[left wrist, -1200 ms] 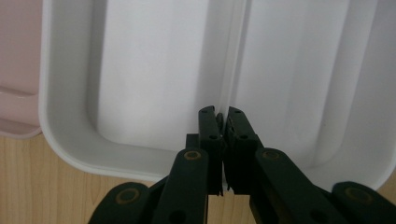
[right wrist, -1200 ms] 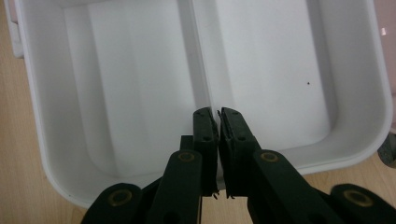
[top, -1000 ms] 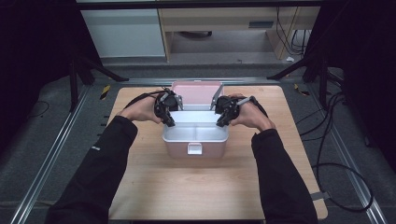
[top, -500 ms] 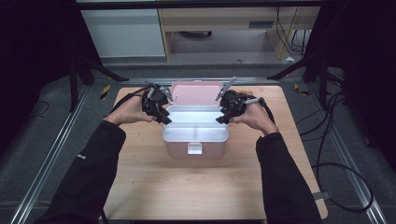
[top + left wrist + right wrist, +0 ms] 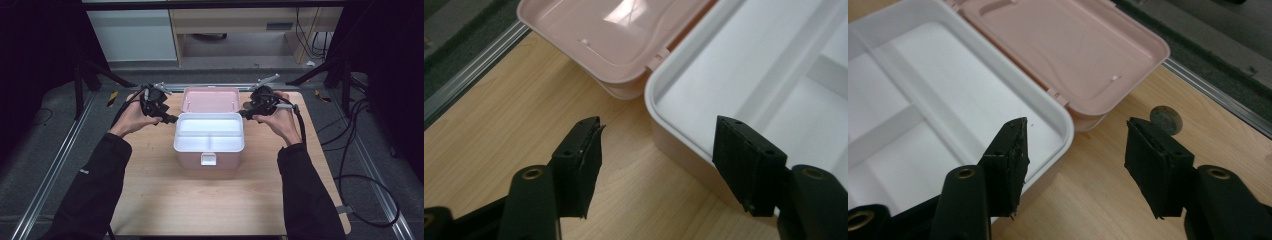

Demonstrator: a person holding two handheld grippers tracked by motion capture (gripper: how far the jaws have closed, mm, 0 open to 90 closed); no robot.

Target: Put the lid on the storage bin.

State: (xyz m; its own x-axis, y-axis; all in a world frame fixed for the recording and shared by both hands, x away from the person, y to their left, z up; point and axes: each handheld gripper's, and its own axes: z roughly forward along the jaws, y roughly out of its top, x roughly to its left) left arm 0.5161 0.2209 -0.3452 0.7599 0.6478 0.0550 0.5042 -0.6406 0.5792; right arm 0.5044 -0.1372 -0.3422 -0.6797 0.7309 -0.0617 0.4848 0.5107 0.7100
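One pale wooden table (image 5: pixel 165 200) bears the opened pink box (image 5: pixel 209 142), dark floor around.

The box (image 5: pixel 209 160) and its lid (image 5: pixel 210 99) are looking like smooth, glossy pink plastic; the table (image 5: pixel 210 200) is showing matt, pale wood grain.

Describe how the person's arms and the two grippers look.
Both arms wear long black sleeves. The left gripper and right gripper are black, each trailing a black cable. Their jaws end in ribbed black pads, with brass rivets.
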